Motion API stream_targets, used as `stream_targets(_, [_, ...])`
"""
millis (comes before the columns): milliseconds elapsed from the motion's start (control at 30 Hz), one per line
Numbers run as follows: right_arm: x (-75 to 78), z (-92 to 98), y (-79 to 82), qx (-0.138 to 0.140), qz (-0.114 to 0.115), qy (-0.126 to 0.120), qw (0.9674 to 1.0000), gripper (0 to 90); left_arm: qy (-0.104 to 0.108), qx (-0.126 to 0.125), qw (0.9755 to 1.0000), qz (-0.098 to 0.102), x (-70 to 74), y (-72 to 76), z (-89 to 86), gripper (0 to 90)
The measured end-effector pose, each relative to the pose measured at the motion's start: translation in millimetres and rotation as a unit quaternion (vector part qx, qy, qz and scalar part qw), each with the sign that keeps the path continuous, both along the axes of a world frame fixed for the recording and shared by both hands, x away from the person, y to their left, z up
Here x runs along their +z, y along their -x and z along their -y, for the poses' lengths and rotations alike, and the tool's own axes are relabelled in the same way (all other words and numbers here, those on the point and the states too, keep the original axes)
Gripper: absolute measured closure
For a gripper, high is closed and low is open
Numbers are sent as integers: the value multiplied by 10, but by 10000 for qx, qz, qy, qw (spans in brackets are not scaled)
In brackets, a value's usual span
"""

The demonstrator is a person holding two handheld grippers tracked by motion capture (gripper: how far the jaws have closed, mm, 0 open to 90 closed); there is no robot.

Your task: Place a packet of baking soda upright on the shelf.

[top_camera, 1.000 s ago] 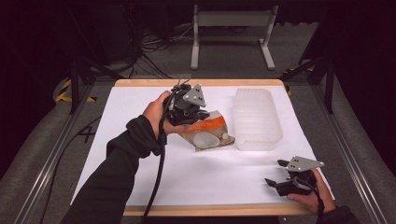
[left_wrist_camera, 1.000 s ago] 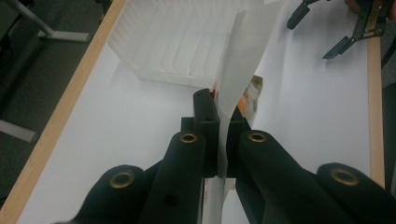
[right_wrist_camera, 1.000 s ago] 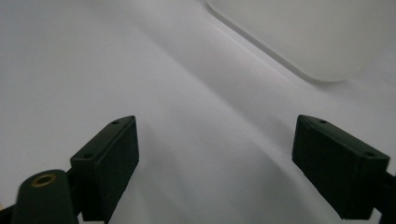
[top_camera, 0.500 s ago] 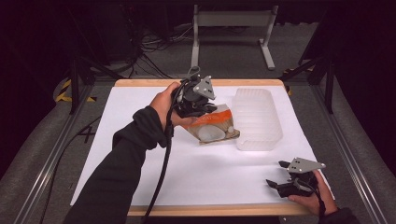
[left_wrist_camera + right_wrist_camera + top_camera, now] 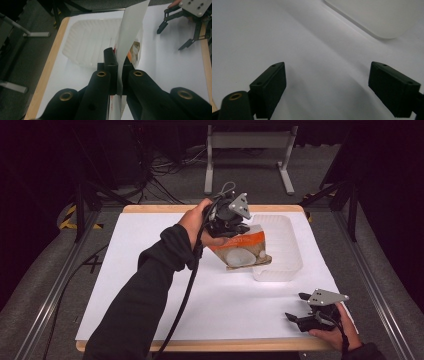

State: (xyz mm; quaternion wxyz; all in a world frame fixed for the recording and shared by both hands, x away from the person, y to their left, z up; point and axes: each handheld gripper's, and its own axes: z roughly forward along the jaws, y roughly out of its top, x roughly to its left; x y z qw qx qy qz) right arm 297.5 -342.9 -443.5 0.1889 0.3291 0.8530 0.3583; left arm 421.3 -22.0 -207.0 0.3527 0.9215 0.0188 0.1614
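My left gripper (image 5: 231, 221) is shut on the top edge of an orange and white bag (image 5: 240, 251) with pale round pieces showing through its window. The bag hangs tilted above the table, its lower end over the near left rim of a clear plastic tray (image 5: 282, 247). In the left gripper view the bag's white edge (image 5: 128, 40) runs up between the closed jaws, with the tray (image 5: 87, 45) just beyond. My right gripper (image 5: 296, 311) rests open near the table's front right corner, nothing between its fingers (image 5: 270, 86). It also appears at the top right of the left gripper view (image 5: 175, 35).
White paper (image 5: 150, 270) covers the wooden table, with a bare wood rim at the front edge (image 5: 215, 346). A black cable (image 5: 185, 295) trails from my left gripper along the sleeve. A metal stand (image 5: 250, 155) and cables lie on the floor behind the table.
My left gripper has carried the bag up and to the right, from the table's middle toward the tray's near left rim. The right gripper has stayed in place.
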Motion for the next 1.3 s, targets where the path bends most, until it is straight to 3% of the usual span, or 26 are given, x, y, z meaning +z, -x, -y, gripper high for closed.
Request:
stream_targets(300, [12, 19, 15, -30, 16, -66, 10000, 156, -16, -228, 9997, -20, -18, -53, 316, 898])
stream_targets(700, [12, 31, 28, -65, 10, -87, 9999, 156, -24, -332, 9994, 31, -30, -74, 561, 897])
stream_targets(933, [18, 34, 33, -58, 13, -129, 9999, 156, 59, -412, 9991, 8, -124, -113, 703, 897])
stream_targets(1300, [12, 37, 31, -36, -21, -115, 9999, 155, -72, -509, 9986, -131, -324, -153, 917, 896])
